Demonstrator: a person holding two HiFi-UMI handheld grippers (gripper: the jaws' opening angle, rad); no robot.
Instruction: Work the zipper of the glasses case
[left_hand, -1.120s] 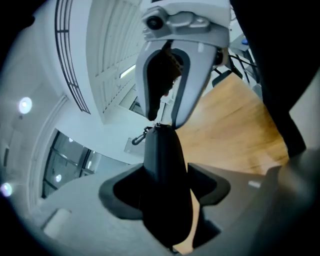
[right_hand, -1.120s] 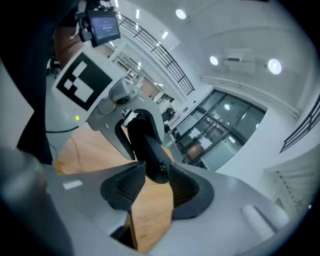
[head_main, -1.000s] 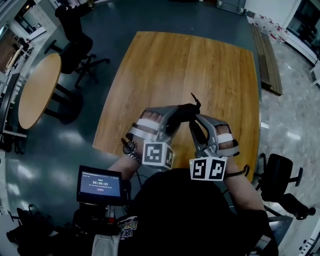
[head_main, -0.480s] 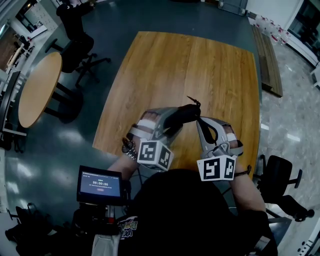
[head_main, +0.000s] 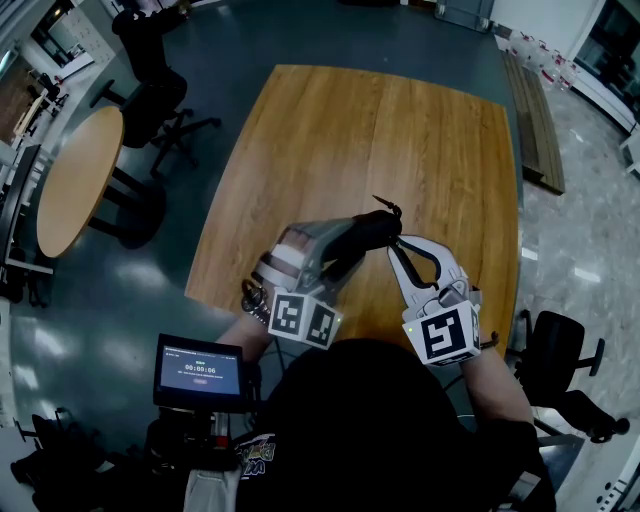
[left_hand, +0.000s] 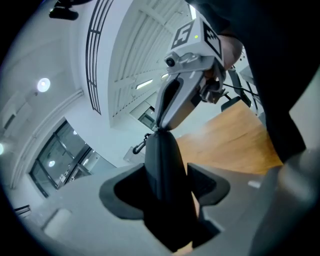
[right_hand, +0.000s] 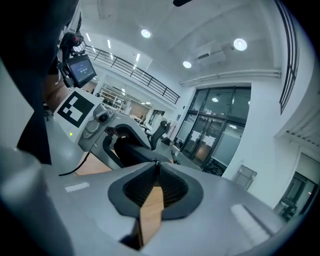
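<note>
Wooden table (head_main: 380, 130) below: my left gripper (head_main: 340, 245) clamps a slim black glasses case (left_hand: 162, 165). My right gripper (right_hand: 157, 163), its jaws just eased apart slightly, pinches the case's tip.

One glasses case (head_main: 368, 229), two grippers (head_main: 347, 245) (head_main: 393, 243), two tables (head_main: 400, 130) (head_main: 75, 175), one screen (head_main: 200, 371)

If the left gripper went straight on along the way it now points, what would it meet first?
Probably the right gripper: its jaws, just eased open slightly, pinch the far end of the glasses case that the left gripper clamps. The case's length separates them.
</note>
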